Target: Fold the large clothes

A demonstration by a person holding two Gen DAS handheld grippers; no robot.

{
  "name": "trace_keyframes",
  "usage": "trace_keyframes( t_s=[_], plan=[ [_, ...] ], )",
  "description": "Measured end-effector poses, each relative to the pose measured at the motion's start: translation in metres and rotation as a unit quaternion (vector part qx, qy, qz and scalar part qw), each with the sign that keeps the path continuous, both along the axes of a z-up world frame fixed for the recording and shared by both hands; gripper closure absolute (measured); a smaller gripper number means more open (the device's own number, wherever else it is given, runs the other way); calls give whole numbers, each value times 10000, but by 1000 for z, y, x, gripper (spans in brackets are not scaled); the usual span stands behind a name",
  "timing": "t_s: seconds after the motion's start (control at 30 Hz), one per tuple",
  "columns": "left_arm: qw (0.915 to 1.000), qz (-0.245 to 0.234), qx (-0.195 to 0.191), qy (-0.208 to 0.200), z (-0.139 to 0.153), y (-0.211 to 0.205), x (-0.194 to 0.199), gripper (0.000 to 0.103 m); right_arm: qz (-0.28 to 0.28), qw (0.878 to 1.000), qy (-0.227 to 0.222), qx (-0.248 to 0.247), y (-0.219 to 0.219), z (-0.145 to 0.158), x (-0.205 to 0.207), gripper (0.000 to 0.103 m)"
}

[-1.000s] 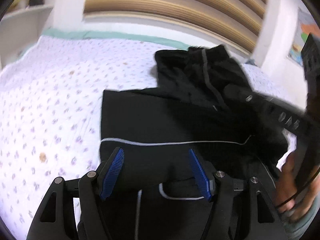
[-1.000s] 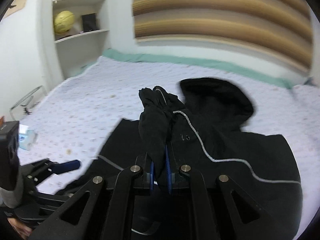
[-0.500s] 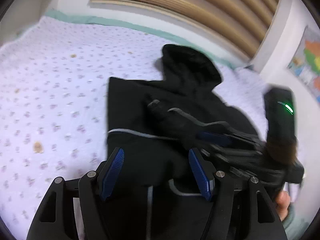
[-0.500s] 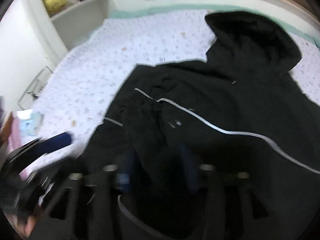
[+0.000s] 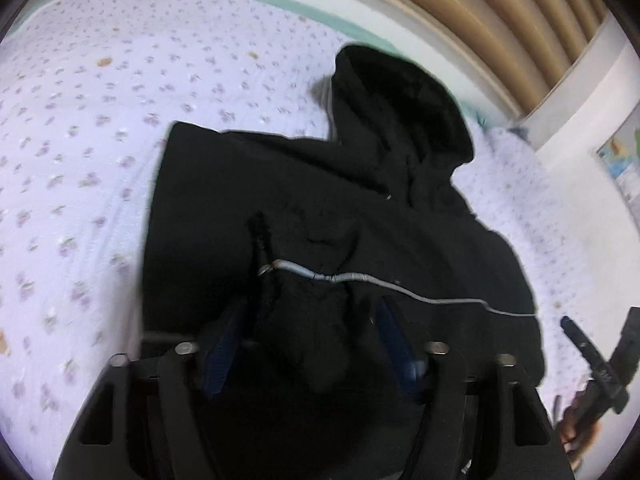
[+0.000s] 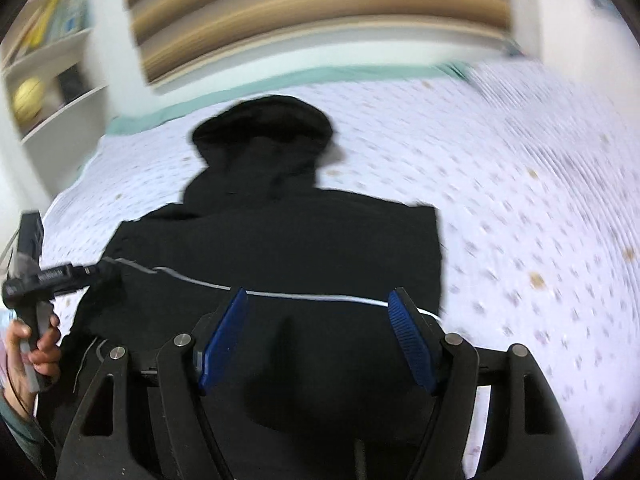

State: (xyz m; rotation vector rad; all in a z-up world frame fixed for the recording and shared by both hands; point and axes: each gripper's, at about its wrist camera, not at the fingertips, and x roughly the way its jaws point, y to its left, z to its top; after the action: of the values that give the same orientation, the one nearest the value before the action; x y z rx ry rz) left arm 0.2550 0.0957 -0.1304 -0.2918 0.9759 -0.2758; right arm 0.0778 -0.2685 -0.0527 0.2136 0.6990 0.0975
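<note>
A black hooded jacket (image 5: 280, 208) with a thin white stripe lies spread on the bed, hood toward the headboard; it also shows in the right wrist view (image 6: 280, 240). A folded-in sleeve bunches just ahead of my left gripper (image 5: 310, 320), which is open, its blue pads on either side of the bunch, not closed on it. My right gripper (image 6: 318, 316) is open and empty above the jacket's lower part. The left gripper also shows at the left of the right wrist view (image 6: 60, 276), and the right one at the right edge of the left wrist view (image 5: 596, 356).
The bed (image 5: 80, 120) has a white floral sheet with a green edge. A striped wooden headboard (image 6: 320, 12) stands behind. White shelves (image 6: 44, 92) with a yellow ball stand at the left. A poster (image 5: 620, 160) hangs on the right wall.
My right gripper let go of the sleeve, opened and pulled back to the right side. The sleeve now lies folded on the jacket body. My left gripper moved closer to the bunched sleeve.
</note>
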Motion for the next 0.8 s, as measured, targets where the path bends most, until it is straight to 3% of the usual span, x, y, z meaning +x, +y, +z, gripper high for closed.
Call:
trace_keyframes(
  t_s=[0.07,0.23,0.3,0.37,0.43,0.53,0.6,0.73,0.8],
  plan=[
    [9999,55,117,-82,0,-4,4,75,-100,9999,66,-9,-8,-5,4,28],
    [9958,338,-242,-819,38,24,-27,76,-69,9990,77,-424,-4,-5,12,28],
    [9960,481,-126,-738,35,39,-27,76,20,9984,128,-559,7,-8,22,28],
    [9984,509,180,-174,8,46,-17,76,154,9979,312,-544,19,-19,33,28],
    [9987,402,218,206,-21,45,-9,75,218,9955,615,-682,33,-38,48,26],
    [9979,364,531,71,-18,35,-9,73,50,9871,764,-1407,56,-73,65,23],
    [9957,354,851,-28,-9,27,-9,72,-2,9845,703,-1604,61,-74,65,23],
    [9913,604,963,-668,34,35,-33,62,118,9899,805,-1165,43,-56,62,23],
    [9877,680,948,-1038,54,34,-42,56,124,9945,544,-884,37,-35,55,23]
  ],
)
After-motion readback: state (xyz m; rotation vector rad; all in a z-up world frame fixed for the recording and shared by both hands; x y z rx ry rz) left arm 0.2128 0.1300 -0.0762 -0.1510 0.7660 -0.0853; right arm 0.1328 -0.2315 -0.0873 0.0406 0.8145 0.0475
